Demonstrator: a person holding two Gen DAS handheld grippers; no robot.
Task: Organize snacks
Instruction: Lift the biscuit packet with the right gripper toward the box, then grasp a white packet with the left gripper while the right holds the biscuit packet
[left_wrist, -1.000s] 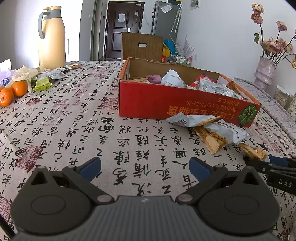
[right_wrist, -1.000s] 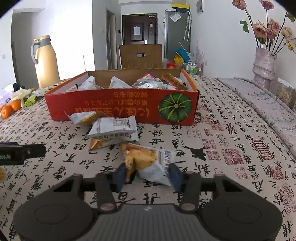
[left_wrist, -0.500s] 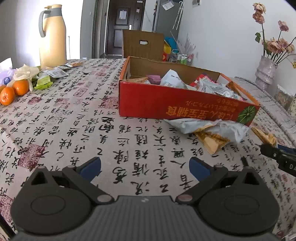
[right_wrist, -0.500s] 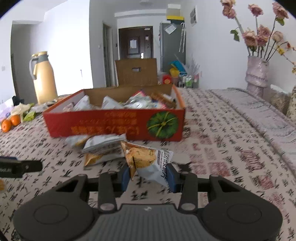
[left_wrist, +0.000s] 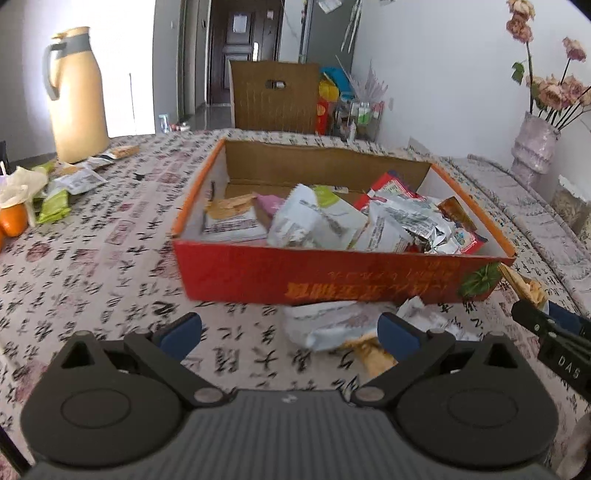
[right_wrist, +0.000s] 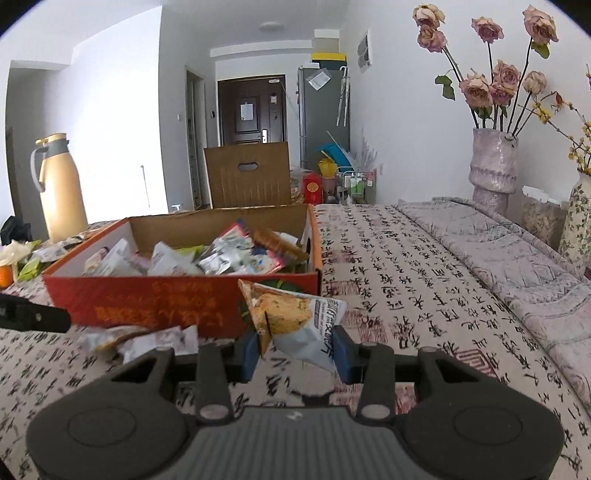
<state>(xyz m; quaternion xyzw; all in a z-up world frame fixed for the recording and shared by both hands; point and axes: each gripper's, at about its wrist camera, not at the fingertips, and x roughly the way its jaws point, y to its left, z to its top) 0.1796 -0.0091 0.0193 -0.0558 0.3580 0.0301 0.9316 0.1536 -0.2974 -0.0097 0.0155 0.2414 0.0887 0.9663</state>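
A red cardboard box (left_wrist: 332, 275) full of snack packets stands on the table; it also shows in the right wrist view (right_wrist: 155, 306). My right gripper (right_wrist: 295, 354) is shut on an orange and white snack packet (right_wrist: 295, 325), held above the table just in front of the box's right corner. My left gripper (left_wrist: 290, 330) is open and empty, low over the table, in front of the box. Two loose packets (left_wrist: 332, 328) lie between the left gripper's fingers and the box wall; they also show in the right wrist view (right_wrist: 136, 338).
A yellow thermos jug (left_wrist: 75, 96), oranges (left_wrist: 13, 219) and more packets (left_wrist: 74, 181) sit at the far left. A flower vase (right_wrist: 493, 166) stands at the right. A cardboard chair back (right_wrist: 247, 177) is behind the box.
My right gripper has lifted the packet off the table and carried it toward the box. My left gripper has moved closer to the box and the loose packets.
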